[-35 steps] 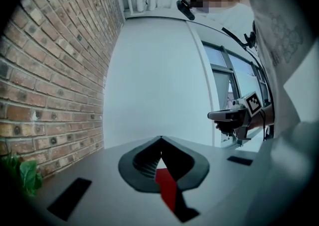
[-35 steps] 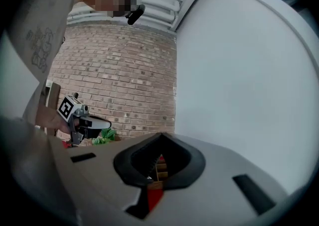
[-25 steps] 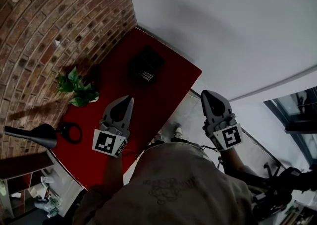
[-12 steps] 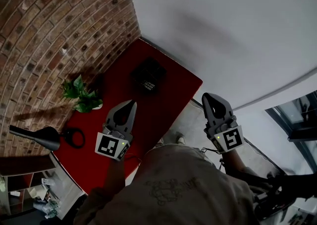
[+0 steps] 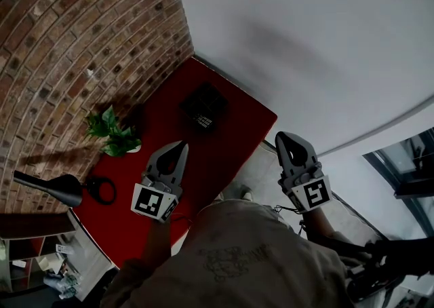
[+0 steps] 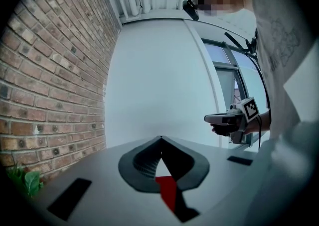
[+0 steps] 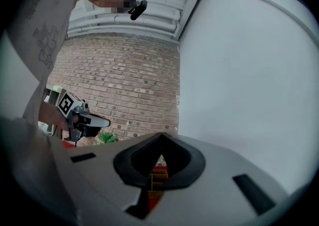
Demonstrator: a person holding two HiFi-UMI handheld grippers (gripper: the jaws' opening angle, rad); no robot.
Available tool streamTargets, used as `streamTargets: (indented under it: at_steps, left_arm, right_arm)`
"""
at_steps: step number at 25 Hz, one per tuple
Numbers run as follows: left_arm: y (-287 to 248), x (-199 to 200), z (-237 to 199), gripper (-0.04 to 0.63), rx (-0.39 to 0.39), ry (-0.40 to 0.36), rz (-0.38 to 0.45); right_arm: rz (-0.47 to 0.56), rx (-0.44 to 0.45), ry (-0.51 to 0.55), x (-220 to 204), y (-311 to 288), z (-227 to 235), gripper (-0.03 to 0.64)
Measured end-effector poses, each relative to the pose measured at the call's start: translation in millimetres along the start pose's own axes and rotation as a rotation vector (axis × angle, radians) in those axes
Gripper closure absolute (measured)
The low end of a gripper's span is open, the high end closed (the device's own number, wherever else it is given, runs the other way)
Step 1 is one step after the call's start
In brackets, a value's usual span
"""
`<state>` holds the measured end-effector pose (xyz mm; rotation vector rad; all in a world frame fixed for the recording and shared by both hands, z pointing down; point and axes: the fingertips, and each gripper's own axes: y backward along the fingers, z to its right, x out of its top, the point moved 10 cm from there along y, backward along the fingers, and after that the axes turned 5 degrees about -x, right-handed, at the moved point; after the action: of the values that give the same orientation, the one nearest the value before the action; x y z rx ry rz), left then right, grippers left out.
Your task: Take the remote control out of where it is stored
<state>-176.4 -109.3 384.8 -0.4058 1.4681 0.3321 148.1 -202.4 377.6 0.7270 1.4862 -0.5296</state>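
Both grippers are hovering clenched and empty, short of the black box on the red worktop.

The left gripper (image 5: 182,144) is hanging over the red worktop (image 5: 234,130), its fingers (image 6: 137,163) pressing tip to tip on nothing. The right gripper (image 5: 279,137) is floating off the worktop's edge, well to the right of the left fingers, its own fingers (image 7: 132,163) likewise closing on nothing. Left of the left fingers a green plant (image 5: 112,133) is standing by the brick wall (image 5: 81,42). Beyond the left fingertips, well apart, a black box (image 5: 203,108) is sitting on the worktop. The remote control is not showing plainly, so I cannot tell whether it is lying inside.
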Motion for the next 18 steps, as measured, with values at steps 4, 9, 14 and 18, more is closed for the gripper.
streamTargets:
  at_steps: [4, 9, 14, 18]
  left_arm:
    - [-1, -1, -1, 0.591, 0.002, 0.003, 0.003]
    - [-2, -4, -3, 0.591, 0.007, 0.012, -0.004]
    - [-2, -5, -6, 0.591, 0.016, 0.013, -0.004]
    - [2, -6, -8, 0.591, 0.028, 0.023, -0.008]
  right_arm:
    - [-0.005, 0.008, 0.003, -1, -2, 0, 0.604]
    - [-0.012, 0.032, 0.018, -5, -12, 0, 0.604]
    - [-0.001, 0.081, 0.061, -7, -26, -1, 0.604]
    - [-0.035, 0.140, 0.159, -11, -44, -4, 0.603]
